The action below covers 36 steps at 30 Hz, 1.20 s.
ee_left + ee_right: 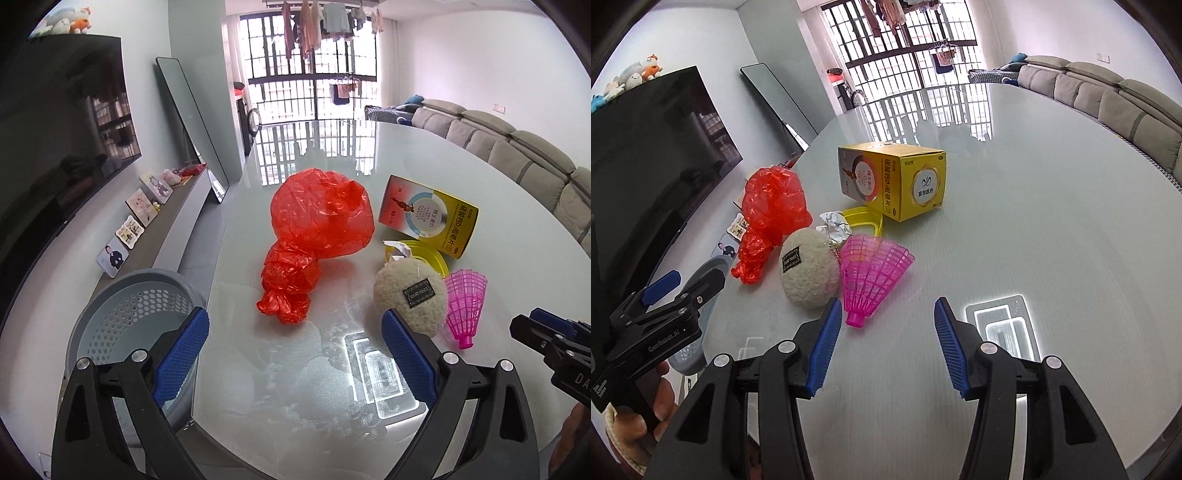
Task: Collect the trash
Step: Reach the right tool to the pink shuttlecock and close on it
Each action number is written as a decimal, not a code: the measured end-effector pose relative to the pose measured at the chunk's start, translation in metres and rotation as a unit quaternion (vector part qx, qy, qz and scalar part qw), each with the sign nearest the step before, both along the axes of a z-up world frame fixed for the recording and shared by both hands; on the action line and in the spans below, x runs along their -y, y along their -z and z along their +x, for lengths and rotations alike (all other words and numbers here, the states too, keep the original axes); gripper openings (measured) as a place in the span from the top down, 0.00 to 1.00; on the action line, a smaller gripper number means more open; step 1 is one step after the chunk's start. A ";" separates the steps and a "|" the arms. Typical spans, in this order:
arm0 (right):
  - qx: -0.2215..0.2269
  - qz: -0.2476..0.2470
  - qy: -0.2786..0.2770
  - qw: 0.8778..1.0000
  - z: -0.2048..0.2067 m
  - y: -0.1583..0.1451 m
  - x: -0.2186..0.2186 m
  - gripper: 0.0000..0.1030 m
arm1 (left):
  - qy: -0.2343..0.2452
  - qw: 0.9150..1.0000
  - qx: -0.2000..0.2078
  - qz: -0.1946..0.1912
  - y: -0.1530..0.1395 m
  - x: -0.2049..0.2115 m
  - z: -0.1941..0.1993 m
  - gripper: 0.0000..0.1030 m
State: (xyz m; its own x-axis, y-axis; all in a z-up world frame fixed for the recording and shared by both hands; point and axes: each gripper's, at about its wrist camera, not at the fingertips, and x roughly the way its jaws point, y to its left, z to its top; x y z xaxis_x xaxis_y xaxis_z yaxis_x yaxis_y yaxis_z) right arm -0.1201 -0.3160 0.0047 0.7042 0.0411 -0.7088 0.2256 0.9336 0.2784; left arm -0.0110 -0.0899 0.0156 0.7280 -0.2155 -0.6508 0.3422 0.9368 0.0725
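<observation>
Left gripper (pixel 291 354) hangs over the near edge of the glossy white table (pixel 369 147), blue pads (pixel 181 354) spread wide, nothing between them but bare tabletop. Right gripper (pixel 884 343) sits lower right, jaws apart at a middling gap, also empty; its left pad tip is just beside the base of the pink shuttlecock (pixel 870 277) without touching it. A hand (pixel 646 406) grips the left gripper's handle at the right-wrist view's lower left. The grey perforated bin (pixel 122 317) stands on the floor by the table's left edge, partly behind the left finger. On the table, near to far: the cream plush ball (pixel 410 295) with a black label, the shuttlecock lying on its side just right of it (touching or not, can't tell); the red plastic bag (pixel 314 236), crumpled and knotted, left of the ball and apart from it; a wad of crumpled paper (pixel 834 225) resting on a yellow lid (pixel 424 254) just behind the ball; then the yellow box (pixel 897 181) on its side behind the lid. Farther off: a TV (pixel 62 129) and leaning mirror (pixel 188 122) at left, a grey sofa (pixel 517 155) at right, and barred windows (pixel 306 70) with hanging laundry at the back.
</observation>
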 end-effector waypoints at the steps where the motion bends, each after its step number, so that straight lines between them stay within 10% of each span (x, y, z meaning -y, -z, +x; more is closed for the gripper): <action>1: -0.003 0.002 -0.001 1.000 0.002 0.001 0.001 0.51 | 0.001 1.000 -0.001 -0.001 0.001 0.001 0.000 0.10; 36: -0.050 -0.018 -0.017 0.998 0.060 0.028 -0.016 0.59 | -0.001 0.999 -0.033 0.009 0.025 0.010 0.022 0.09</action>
State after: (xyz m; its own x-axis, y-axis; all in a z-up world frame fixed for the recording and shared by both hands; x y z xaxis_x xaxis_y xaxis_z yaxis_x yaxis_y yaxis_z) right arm -0.0602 -0.3001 -0.0232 0.6291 0.0363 -0.7765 0.2190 0.9502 0.2218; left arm 0.0115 -0.0999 -0.0096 0.6838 -0.2019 -0.7012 0.3454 0.9361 0.0672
